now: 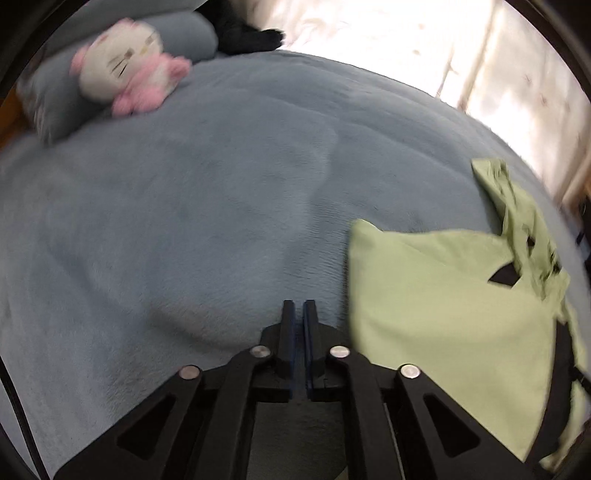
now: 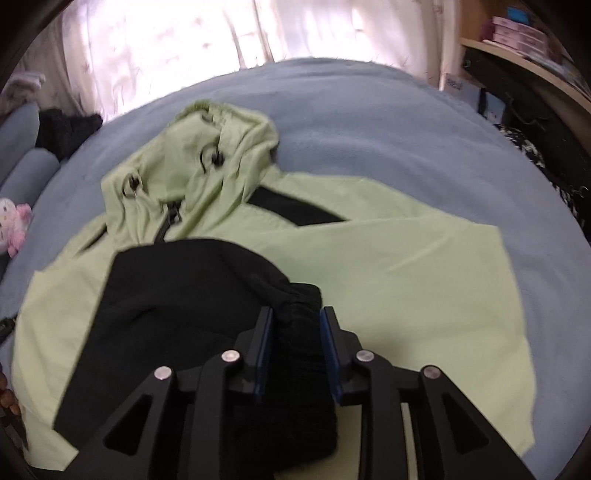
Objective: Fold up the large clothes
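Observation:
A light green hooded jacket (image 2: pixel 388 266) lies spread on a grey-blue bed (image 2: pixel 369 122), hood towards the far side. Its black sleeve (image 2: pixel 177 291) is folded across the body. My right gripper (image 2: pixel 296 314) is shut on the black ribbed cuff (image 2: pixel 299 299) of that sleeve, above the jacket's lower part. In the left wrist view the jacket (image 1: pixel 443 306) lies at the right. My left gripper (image 1: pixel 299 306) is shut and empty, over the bare blanket (image 1: pixel 184 221) just left of the jacket's edge.
A pink and white plush toy (image 1: pixel 125 77) and grey pillows (image 1: pixel 184 29) lie at the head of the bed. A black garment (image 1: pixel 247 37) lies near the bright curtains (image 2: pixel 166 48). A wooden shelf with boxes (image 2: pixel 524 33) stands at the right.

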Motion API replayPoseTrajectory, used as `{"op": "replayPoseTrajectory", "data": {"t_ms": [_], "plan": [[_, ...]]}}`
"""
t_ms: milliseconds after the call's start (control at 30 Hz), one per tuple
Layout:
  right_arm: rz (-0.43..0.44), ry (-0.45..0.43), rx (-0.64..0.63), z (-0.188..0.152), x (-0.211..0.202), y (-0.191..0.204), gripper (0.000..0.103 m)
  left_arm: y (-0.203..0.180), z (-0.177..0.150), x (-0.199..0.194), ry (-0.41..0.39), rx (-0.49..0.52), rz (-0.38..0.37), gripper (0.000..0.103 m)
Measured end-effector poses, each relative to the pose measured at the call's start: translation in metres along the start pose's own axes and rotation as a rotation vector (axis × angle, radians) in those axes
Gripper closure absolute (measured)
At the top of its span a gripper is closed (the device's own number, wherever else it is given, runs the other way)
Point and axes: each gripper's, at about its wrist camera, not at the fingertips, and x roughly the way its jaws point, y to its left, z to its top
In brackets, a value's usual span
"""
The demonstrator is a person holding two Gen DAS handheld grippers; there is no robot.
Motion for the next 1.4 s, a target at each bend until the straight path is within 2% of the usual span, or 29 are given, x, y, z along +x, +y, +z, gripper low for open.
{"op": "replayPoseTrajectory", "data": {"t_ms": [133, 300, 367, 467, 533, 567, 600, 633, 700, 733, 800, 833, 967, 1100, 1167, 1267, 1333, 1400], "plan": [[0.053, -0.047, 0.023, -0.004, -0.032, -0.004, 0.071, -0.003, 0.004, -0.027, -0.048, 0.048, -0.016, 0.086], [0.174, -0.08, -0.004, -0.019, -0.059, 0.023, 0.07, -0.064, -0.024, -0.067, -0.038, 0.31, -0.184, 0.081], [0.232, -0.081, -0.054, -0.027, -0.062, 0.045, 0.07, -0.092, -0.047, -0.08, -0.004, 0.378, -0.288, 0.081], [0.309, -0.03, -0.103, -0.045, -0.063, 0.077, 0.07, -0.126, -0.078, -0.076, 0.131, 0.393, -0.358, 0.081], [0.329, 0.025, -0.122, -0.057, -0.055, 0.091, 0.07, -0.135, -0.098, -0.065, 0.18, 0.396, -0.347, 0.081], [0.332, 0.069, -0.137, -0.063, -0.048, 0.096, 0.07, -0.139, -0.109, -0.057, 0.189, 0.421, -0.306, 0.081], [0.299, 0.114, -0.154, -0.069, -0.039, 0.098, 0.07, -0.14, -0.119, -0.05, 0.186, 0.442, -0.242, 0.081], [0.267, 0.137, -0.164, -0.073, -0.034, 0.097, 0.07, -0.136, -0.127, -0.045, 0.172, 0.451, -0.213, 0.08], [0.165, 0.135, -0.187, -0.082, -0.029, 0.083, 0.073, -0.124, -0.127, -0.044, 0.148, 0.426, -0.228, 0.078], [0.126, 0.121, -0.191, -0.083, -0.03, 0.075, 0.073, -0.118, -0.124, -0.043, 0.147, 0.41, -0.213, 0.078], [-0.011, 0.095, -0.182, -0.084, -0.032, 0.048, 0.072, -0.106, -0.119, -0.039, 0.164, 0.385, -0.217, 0.079], [-0.024, 0.098, -0.168, -0.085, -0.031, 0.038, 0.071, -0.101, -0.117, -0.037, 0.172, 0.375, -0.232, 0.079], [0.026, 0.118, -0.096, -0.086, -0.033, 0.007, 0.07, -0.094, -0.112, -0.038, 0.182, 0.379, -0.245, 0.079], [0.021, 0.115, -0.106, -0.086, -0.04, 0.014, 0.07, -0.099, -0.112, -0.046, 0.182, 0.395, -0.201, 0.078], [0.045, 0.101, -0.109, -0.084, -0.044, 0.022, 0.07, -0.101, -0.11, -0.055, 0.18, 0.396, -0.186, 0.075], [0.102, 0.072, -0.123, -0.074, -0.052, 0.039, 0.07, -0.102, -0.098, -0.069, 0.128, 0.399, -0.173, 0.065], [0.114, 0.086, -0.127, -0.065, -0.052, 0.051, 0.061, -0.103, -0.087, -0.074, 0.091, 0.39, -0.162, 0.056], [0.149, 0.066, -0.136, -0.054, -0.051, 0.069, 0.056, -0.106, -0.073, -0.074, 0.058, 0.377, -0.151, 0.055]]}}
